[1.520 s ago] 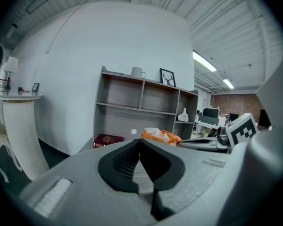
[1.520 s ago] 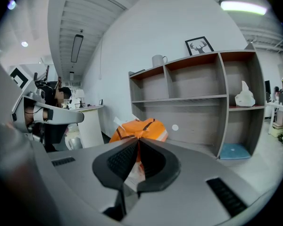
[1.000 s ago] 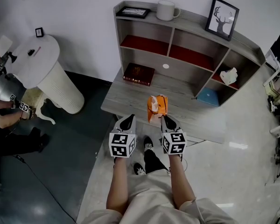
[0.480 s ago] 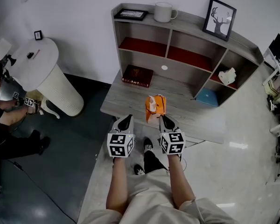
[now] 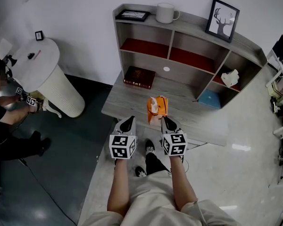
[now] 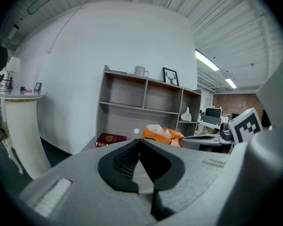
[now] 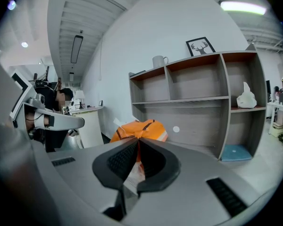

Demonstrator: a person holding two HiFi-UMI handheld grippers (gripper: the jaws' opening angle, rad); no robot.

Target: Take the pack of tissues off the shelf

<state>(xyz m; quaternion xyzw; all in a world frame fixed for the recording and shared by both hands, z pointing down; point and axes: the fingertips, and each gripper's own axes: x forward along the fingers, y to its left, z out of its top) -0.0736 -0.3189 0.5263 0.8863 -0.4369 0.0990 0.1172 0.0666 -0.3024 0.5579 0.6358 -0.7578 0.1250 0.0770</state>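
An orange pack of tissues (image 5: 156, 109) with a white tissue sticking out stands upright on the grey desk top (image 5: 127, 100), in front of the grey shelf unit (image 5: 170, 44). My left gripper (image 5: 129, 122) hovers at the desk's front edge, left of the pack, shut and holding nothing. The right gripper (image 5: 166, 122) sits just right of the pack and nearer me, also shut and apart from it. From the left gripper (image 6: 139, 140) the pack (image 6: 162, 133) lies ahead to the right. Beyond the right gripper (image 7: 138, 141), the pack (image 7: 139, 129) fills the space straight ahead.
A dark red book (image 5: 139, 76) lies at the desk's back left. A white mug (image 5: 166, 12), a flat frame (image 5: 132, 14) and a deer picture (image 5: 222, 20) top the shelf. A white crumpled thing (image 5: 231, 77) and a blue item (image 5: 210, 98) occupy the right cubbies. A white pedestal table (image 5: 40, 67) and a seated person (image 5: 2, 121) are at left.
Both grippers and the tissue pack stay where they were. The person at the left has shifted their hands a little.
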